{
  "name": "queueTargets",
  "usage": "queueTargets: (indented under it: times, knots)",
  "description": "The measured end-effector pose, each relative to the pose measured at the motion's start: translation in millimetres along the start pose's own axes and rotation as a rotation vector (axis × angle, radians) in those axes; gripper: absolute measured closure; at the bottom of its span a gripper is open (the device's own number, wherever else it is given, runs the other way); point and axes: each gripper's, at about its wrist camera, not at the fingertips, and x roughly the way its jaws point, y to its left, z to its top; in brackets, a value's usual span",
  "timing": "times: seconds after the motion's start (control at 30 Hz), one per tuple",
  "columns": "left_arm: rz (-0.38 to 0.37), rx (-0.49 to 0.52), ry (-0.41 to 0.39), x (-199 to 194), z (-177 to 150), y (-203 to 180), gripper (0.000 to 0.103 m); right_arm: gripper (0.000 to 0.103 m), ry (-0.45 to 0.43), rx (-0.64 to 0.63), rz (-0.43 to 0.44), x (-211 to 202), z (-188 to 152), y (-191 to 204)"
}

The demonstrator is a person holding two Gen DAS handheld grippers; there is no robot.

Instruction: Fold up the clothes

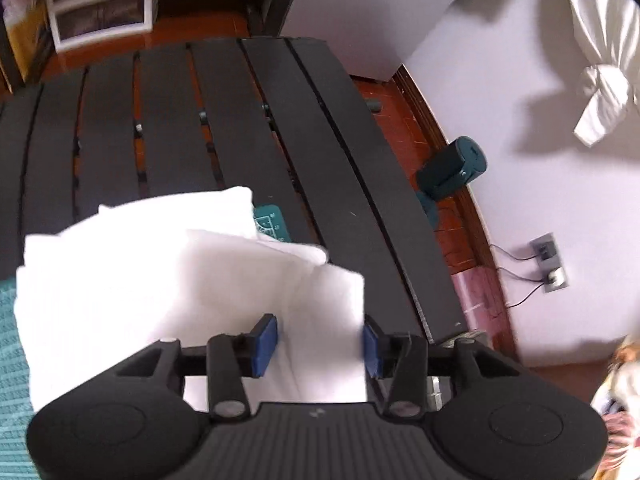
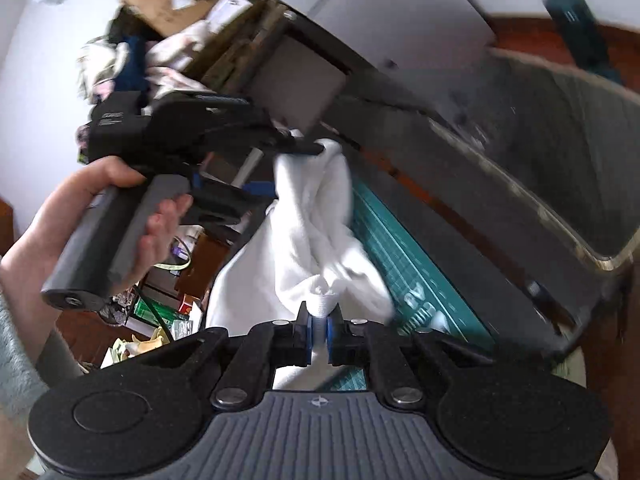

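A white garment [image 1: 168, 280] lies bunched over the near part of a black slatted table [image 1: 280, 128]. In the left wrist view my left gripper [image 1: 320, 344] stands open, its blue pads [image 1: 266, 344] spread over the cloth's near right edge. In the right wrist view my right gripper [image 2: 319, 336] is shut on a fold of the white garment [image 2: 312, 240] and holds it lifted. There the left gripper [image 2: 316, 148] shows from the side, its tip at the cloth's upper end; its jaws are hidden by the cloth.
A green cutting mat [image 2: 400, 256] lies on the table under the cloth. A teal knit cloth [image 1: 12, 360] is at the near left. A white drawer unit [image 1: 100, 0], a teal device [image 1: 452, 172] on the floor and wall sockets [image 1: 548, 260] surround the table.
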Motion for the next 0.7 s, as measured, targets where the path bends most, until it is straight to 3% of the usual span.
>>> queueTargets:
  times: [0.13,0.23,0.33,0.37,0.47,0.5,0.6,0.7]
  knots:
    - [-0.094,-0.023,-0.155,-55.2,-15.9,19.8,0.058,0.089,-0.012,0.029,0.015,0.3,2.9,-4.8]
    - [-0.120,0.014,-0.278,-100.5,-41.3,38.4,0.043,0.089,-0.008,0.085,0.054,-2.0,2.8,-10.7]
    - [-0.034,0.165,-0.388,-134.2,-87.6,54.3,0.031,0.078,0.022,0.165,0.118,-1.3,6.1,-19.5]
    - [0.026,0.234,-0.418,-140.2,-109.4,60.2,0.030,0.074,0.035,0.180,0.123,-0.7,7.6,-21.0]
    - [0.134,0.368,-0.443,-147.6,-169.7,79.9,0.030,0.073,0.075,0.203,0.130,4.0,14.1,-20.2]
    - [0.137,0.376,-0.446,-146.2,-181.7,84.5,0.030,0.073,0.102,0.210,0.128,8.0,18.6,-19.5]
    - [0.181,0.431,-0.463,-137.9,-225.3,93.8,0.030,0.094,0.142,0.213,0.120,7.9,27.9,-14.0]
    - [0.265,0.572,-0.492,-120.1,-253.1,84.5,0.030,0.095,0.152,0.252,0.165,3.2,38.5,0.6]
